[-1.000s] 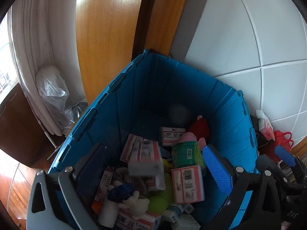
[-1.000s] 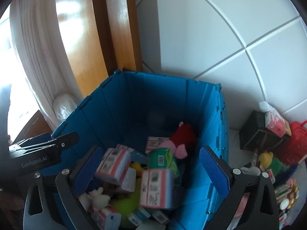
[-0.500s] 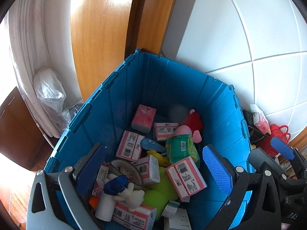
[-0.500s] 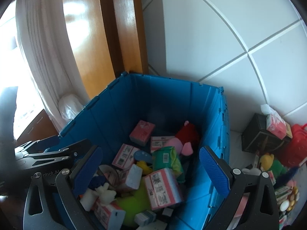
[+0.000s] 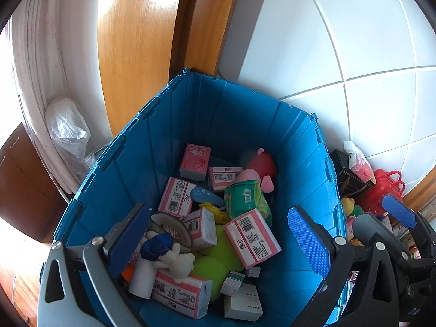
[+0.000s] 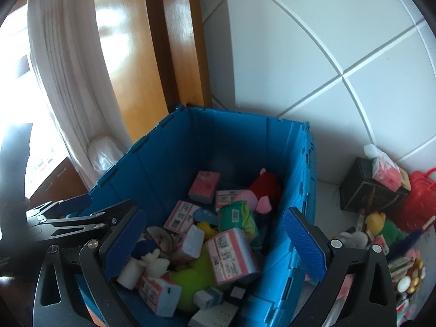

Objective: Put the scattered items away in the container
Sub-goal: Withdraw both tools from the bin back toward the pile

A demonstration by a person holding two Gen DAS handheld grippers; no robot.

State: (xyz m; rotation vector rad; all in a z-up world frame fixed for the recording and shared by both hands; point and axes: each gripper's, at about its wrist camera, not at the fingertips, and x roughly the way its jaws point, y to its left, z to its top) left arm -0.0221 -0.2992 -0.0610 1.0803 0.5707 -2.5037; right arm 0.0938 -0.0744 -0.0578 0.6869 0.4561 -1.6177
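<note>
Right wrist view: scattered items [image 6: 381, 234] remain heaped on the floor right of the blue container [image 6: 299, 179], against the tiled wall [image 6: 313, 68]; the plush toys and small cartons there look light, the toys soft and best pinched across the body, the cartons stiff and best taken across their narrow faces. The container already holds pink tissue packs [image 5: 252, 238]. The right gripper [image 6: 212, 242] is spread wide, holding nothing; the left gripper [image 5: 218, 239] likewise gapes empty above the container.

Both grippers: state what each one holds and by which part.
Nothing is held. The left gripper and the right gripper both hover over the blue bin with jaws wide apart and nothing between them.
</note>
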